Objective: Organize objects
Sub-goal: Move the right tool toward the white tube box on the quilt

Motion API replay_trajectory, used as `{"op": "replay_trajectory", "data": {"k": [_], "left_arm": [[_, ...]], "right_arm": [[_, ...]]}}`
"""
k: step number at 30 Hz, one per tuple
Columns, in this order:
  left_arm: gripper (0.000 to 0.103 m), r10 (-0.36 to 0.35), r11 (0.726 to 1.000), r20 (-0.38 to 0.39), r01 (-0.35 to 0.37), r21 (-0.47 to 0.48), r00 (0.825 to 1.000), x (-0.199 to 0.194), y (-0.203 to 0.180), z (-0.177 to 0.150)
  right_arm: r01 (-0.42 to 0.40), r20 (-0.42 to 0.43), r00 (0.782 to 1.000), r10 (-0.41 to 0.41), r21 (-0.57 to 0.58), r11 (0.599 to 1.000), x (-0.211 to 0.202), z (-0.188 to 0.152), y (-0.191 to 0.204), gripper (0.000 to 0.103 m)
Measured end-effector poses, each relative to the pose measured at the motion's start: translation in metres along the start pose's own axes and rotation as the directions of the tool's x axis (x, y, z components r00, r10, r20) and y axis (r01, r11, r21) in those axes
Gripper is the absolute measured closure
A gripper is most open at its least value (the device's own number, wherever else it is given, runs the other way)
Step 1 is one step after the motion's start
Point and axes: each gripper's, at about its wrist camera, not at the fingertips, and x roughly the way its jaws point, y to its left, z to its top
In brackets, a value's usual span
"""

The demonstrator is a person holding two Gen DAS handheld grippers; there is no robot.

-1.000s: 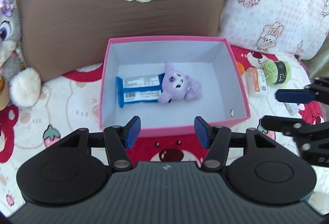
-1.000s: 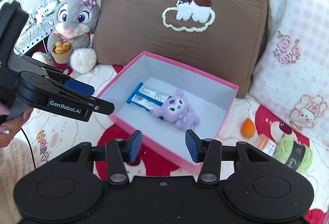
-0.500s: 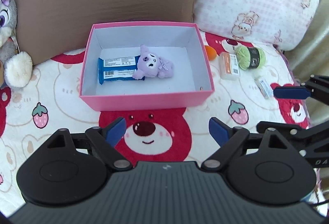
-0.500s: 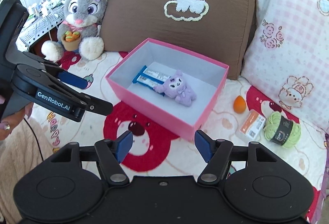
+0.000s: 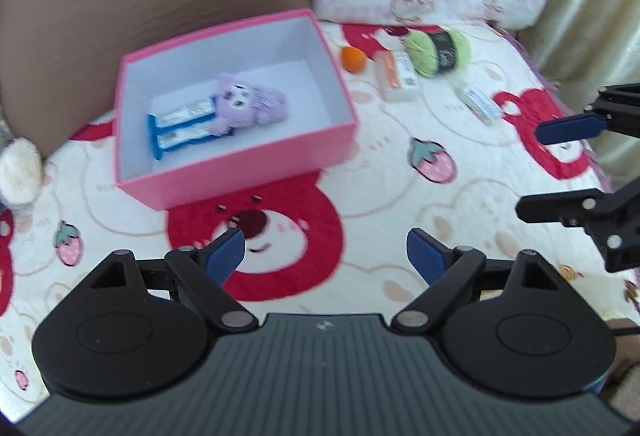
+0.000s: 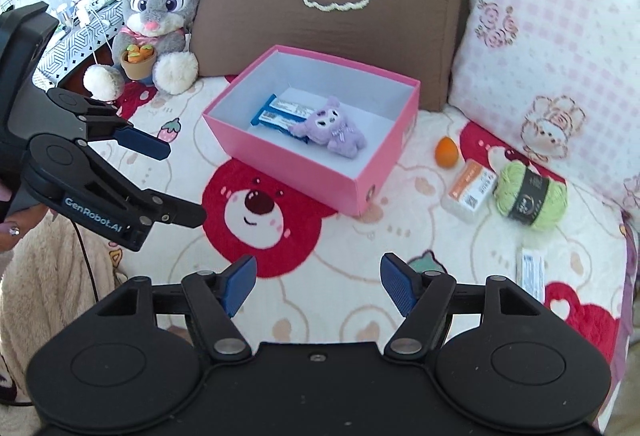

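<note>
Pink box (image 6: 320, 171) lies beyond the open right tool (image 6: 316, 282).

The box (image 6: 384, 171) lay on the bed (image 6: 320, 236), before the cushion (image 6: 320, 3) at the head edge. Inside lay two bars (image 6: 280, 111), the small plush (image 6: 340, 131) overlapping their right ends. Right of the box lay the egg-shaped sponge (image 6: 447, 151), a packet (image 6: 470, 191) and the yarn ball (image 6: 530, 195); the rabbit toy (image 6: 160, 11) sat at the left.
</note>
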Motion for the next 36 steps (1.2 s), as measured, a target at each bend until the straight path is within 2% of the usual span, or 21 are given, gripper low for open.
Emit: {"op": "replay_trajectory", "data": {"k": [6,11,19,26,33,36], "left_arm": [[0.015,-0.08,0.997,-0.043,0.08,0.004,0.996,0.008,-0.018,0.0],[0.015,-0.179,0.984,-0.095,0.177,-0.027,0.979,0.013,-0.03,0.001],[0.015,-0.203,0.979,-0.07,0.203,-0.003,0.977,0.023,-0.062,0.016],[0.015,-0.251,0.967,-0.057,0.253,0.027,0.966,0.039,-0.084,0.035],[0.015,-0.243,0.968,-0.016,0.244,0.062,0.97,0.072,-0.096,0.054],[0.015,-0.263,0.963,-0.018,0.263,0.061,0.965,0.089,-0.099,0.064]], "right_arm": [[0.014,-0.012,1.0,-0.013,0.02,1.0,-0.008,-0.018,-0.013,0.029],[0.018,-0.022,1.0,-0.017,0.034,0.999,-0.014,-0.032,-0.023,0.029],[0.064,-0.008,0.998,-0.064,0.087,0.994,-0.015,-0.054,-0.048,0.029],[0.103,-0.011,0.995,-0.103,0.125,0.987,-0.008,-0.065,-0.068,0.029],[0.126,0.0,0.992,-0.129,0.183,0.975,0.001,-0.07,-0.087,0.029],[0.16,0.016,0.986,-0.166,0.189,0.969,0.004,-0.07,-0.093,0.029]]}}
